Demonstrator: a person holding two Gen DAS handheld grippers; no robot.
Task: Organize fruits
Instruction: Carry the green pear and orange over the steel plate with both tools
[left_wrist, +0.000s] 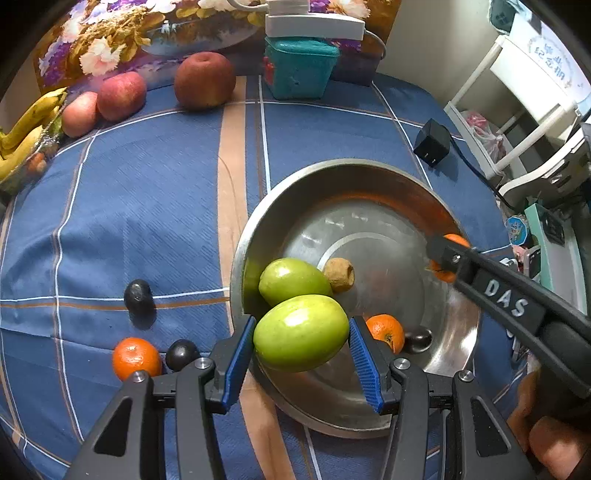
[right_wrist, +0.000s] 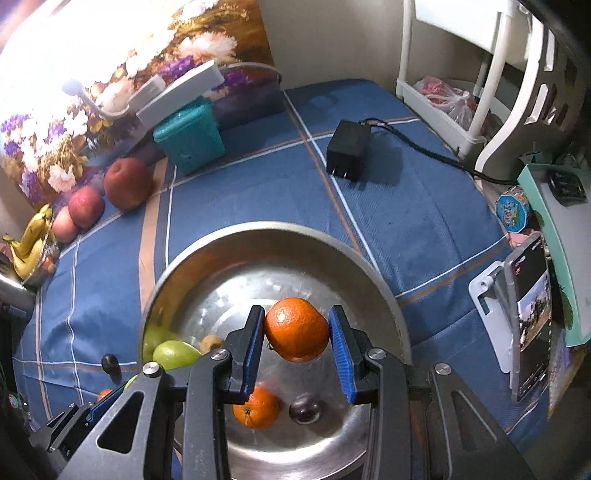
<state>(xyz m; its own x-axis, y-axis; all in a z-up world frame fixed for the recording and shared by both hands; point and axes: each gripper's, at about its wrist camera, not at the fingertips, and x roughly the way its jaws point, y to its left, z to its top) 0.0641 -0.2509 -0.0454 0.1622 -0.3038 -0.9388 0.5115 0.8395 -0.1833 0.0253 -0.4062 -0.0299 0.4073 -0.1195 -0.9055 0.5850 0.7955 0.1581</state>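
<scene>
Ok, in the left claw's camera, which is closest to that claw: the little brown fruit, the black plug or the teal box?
1. Little brown fruit, inside the metal bowl, just beyond the left claw.
2. Black plug, on the cloth past the bowl, right side.
3. Teal box, at the back.

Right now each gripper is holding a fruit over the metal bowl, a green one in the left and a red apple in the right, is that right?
Not quite. The left gripper does hold a green fruit over the metal bowl, but the right gripper holds an orange, not a red apple, as the right wrist view shows. The red apples lie on the blue cloth by the flowered panel.
</scene>
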